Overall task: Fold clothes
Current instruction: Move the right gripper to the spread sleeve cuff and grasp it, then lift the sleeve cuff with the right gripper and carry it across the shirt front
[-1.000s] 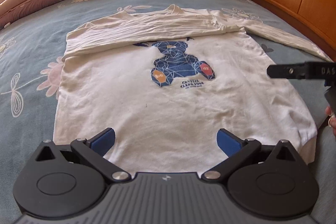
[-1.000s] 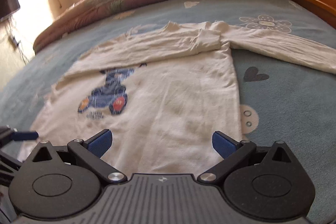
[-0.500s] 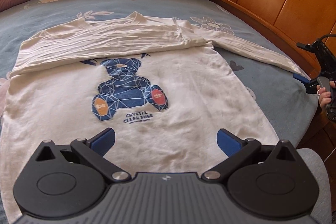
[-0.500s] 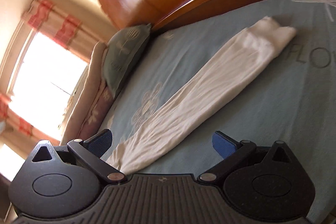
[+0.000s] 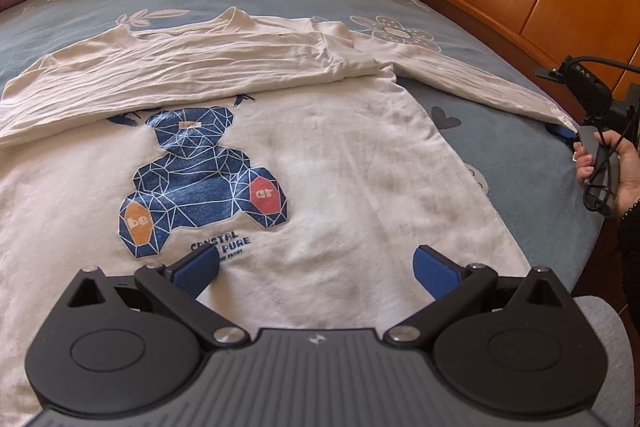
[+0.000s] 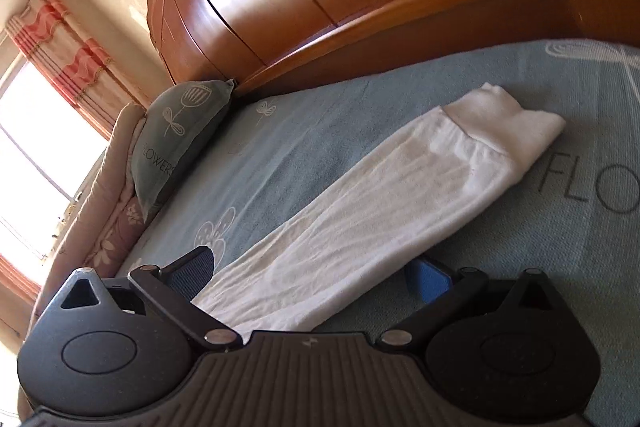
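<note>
both claws gape: our left claw [image 5: 316, 263] over the white cotton bear-print shirt [image 5: 340, 163], our right claw [image 6: 310, 273] astride its outstretched sleeve [image 6: 384, 203], gripping nothing.

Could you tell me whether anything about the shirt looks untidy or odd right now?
Yes. The white shirt has grey smudges on its front beside the bear print. One sleeve is folded across the chest, while the other sleeve is stretched out over the blue sheet, its cuff crumpled.

White bear-print shirt [image 5: 320, 155] flat; one sleeve [image 6: 360, 211] outstretched
</note>
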{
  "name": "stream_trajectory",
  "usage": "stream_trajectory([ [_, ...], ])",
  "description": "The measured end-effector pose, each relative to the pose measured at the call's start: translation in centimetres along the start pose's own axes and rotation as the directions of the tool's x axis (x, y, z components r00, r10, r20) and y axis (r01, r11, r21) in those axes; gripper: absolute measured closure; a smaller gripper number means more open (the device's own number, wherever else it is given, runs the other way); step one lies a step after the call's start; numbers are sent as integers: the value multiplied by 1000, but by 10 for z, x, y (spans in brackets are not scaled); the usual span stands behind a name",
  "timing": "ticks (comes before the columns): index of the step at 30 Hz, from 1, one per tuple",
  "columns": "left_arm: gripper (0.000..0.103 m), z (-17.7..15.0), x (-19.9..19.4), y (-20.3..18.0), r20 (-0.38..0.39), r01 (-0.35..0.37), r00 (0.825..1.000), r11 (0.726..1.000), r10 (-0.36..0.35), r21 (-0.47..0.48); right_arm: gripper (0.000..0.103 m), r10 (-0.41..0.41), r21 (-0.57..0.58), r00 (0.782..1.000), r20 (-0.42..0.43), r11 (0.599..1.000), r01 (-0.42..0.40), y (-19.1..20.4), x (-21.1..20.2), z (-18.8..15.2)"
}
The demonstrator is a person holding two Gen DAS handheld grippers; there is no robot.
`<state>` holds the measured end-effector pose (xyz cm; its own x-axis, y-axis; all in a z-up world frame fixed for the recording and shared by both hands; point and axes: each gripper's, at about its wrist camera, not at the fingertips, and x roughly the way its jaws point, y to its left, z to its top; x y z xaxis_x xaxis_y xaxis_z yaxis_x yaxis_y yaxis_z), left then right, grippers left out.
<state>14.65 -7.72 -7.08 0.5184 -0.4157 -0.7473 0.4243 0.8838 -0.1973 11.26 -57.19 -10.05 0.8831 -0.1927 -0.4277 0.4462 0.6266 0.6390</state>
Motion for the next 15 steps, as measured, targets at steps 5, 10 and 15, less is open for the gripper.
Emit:
stream_trajectory([
  [5,1,0,1,0,-1,1,1000,1000,-1,5,0,40,-58,997,63,998,-36,-4,15,5],
  [10,1,1,3,0,0,0,1000,1000,0,1,0,41,-103,997,72,994,-34,-2,12,0],
  [15,1,2,2,1,-1,7,1000,1000,-7,3,0,77,-84,995,70,994,-71,-7,25,17],
])
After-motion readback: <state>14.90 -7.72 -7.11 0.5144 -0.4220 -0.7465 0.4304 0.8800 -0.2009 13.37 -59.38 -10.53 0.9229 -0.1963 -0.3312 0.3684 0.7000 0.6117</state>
